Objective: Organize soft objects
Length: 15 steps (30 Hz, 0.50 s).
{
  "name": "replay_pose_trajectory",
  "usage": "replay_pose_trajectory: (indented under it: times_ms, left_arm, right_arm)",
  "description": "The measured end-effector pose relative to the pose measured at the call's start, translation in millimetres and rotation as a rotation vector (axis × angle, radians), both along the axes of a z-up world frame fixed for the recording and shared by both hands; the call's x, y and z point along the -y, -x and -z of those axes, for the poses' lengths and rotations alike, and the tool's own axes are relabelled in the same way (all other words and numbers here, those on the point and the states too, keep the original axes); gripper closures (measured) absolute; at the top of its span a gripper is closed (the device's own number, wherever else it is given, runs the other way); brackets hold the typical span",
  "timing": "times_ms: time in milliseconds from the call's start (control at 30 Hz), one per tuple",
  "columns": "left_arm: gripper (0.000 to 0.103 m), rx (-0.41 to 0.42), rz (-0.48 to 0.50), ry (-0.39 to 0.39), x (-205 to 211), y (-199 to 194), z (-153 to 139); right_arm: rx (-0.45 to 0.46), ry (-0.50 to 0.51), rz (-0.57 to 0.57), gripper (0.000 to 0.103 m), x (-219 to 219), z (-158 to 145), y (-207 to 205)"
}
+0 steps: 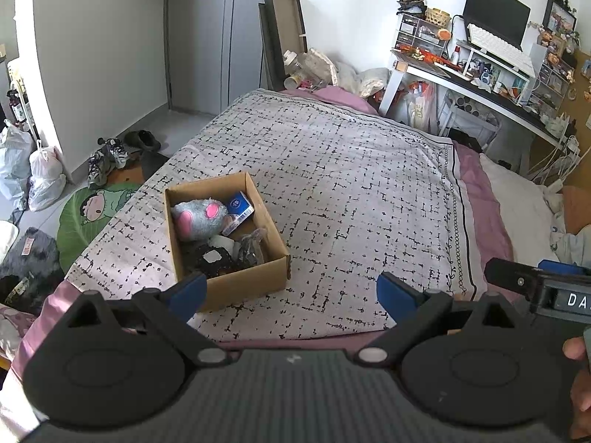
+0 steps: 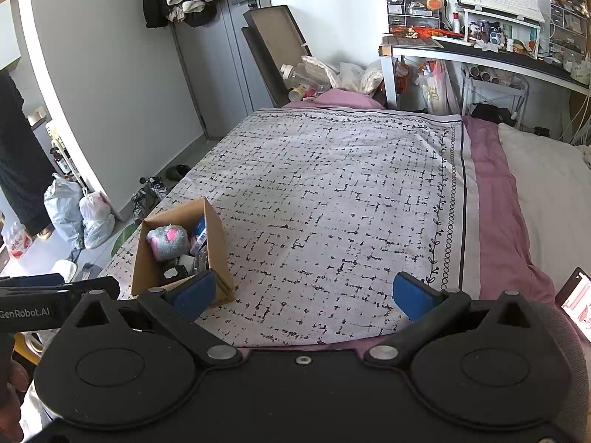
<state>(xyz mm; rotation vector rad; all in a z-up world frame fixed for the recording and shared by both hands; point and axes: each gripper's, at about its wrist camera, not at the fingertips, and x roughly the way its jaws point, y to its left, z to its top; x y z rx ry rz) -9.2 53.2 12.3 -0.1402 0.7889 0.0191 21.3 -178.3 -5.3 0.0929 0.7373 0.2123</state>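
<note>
Both grippers hover above the near edge of the bed [image 1: 484, 217], side by side, each with its blue fingers spread wide and nothing between them: left gripper [image 1: 291, 291], right gripper [image 2: 304, 293]. A checked blanket [image 1: 332, 192] covers most of the bed; a pink sheet shows along its right border and near edge. On the blanket's near left part sits an open cardboard box [image 1: 236, 289]. In the left view the left finger [image 1: 188, 291] overlaps the box's near wall; in the right view the box [image 2: 147, 273] lies just ahead of that gripper's left finger, whose pad crosses the box's near corner. Inside the box, at the far end, lies a grey plush [image 1: 199, 217] with pink patches, touching a blue carton [image 1: 240, 208] beside it; at the near end are a dark crinkled item with a white tag [image 1: 212, 258] and a clear bag [image 1: 253, 245], contents too small to tell. The rest of the blanket carries nothing else. Around the bed: shoes [image 1: 110, 155], white bags [image 1: 44, 177] and a green cartoon mat [image 1: 94, 214] on the floor to the left, a grey door [image 2: 221, 48] with clothes hung above, boards leaning at the bed's far end with bottles and bags in front of them, and a cluttered surface [image 1: 476, 86] at far right with a monitor [image 1: 495, 11] and keyboard.
</note>
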Motion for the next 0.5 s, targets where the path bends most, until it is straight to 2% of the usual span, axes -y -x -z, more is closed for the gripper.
replay_pose_trajectory:
  times_ms: [500]
  left_arm:
    - [0.005, 0.006, 0.002, 0.0, -0.1, 0.5, -0.1]
  right_arm:
    - [0.007, -0.001, 0.003, 0.0, 0.0, -1.6, 1.4]
